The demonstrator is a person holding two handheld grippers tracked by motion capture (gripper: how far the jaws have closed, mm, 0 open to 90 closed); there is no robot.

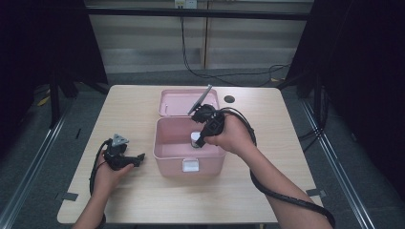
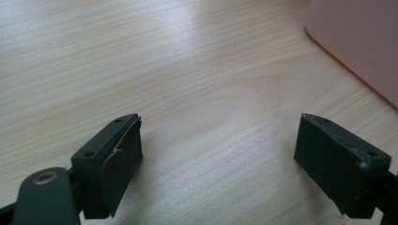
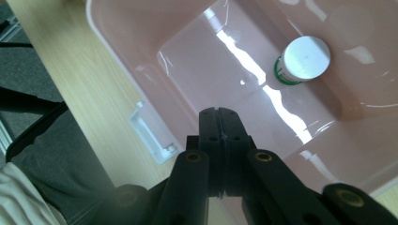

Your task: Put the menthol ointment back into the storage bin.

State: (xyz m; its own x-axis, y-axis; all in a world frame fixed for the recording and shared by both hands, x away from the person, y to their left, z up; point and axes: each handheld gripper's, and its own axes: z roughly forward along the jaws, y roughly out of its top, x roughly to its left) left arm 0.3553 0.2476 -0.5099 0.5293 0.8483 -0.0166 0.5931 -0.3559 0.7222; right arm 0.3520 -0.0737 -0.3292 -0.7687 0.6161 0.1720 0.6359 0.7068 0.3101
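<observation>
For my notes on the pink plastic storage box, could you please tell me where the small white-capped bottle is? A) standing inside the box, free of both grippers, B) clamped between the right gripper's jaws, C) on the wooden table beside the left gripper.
A: the small white-capped bottle stands on the floor of the pink plastic storage box, while the right gripper is shut on nothing above it.

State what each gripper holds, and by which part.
Nothing. The right gripper hangs shut and empty above the pink box, apart from the white-capped bottle. The left gripper is open over the table.
</observation>
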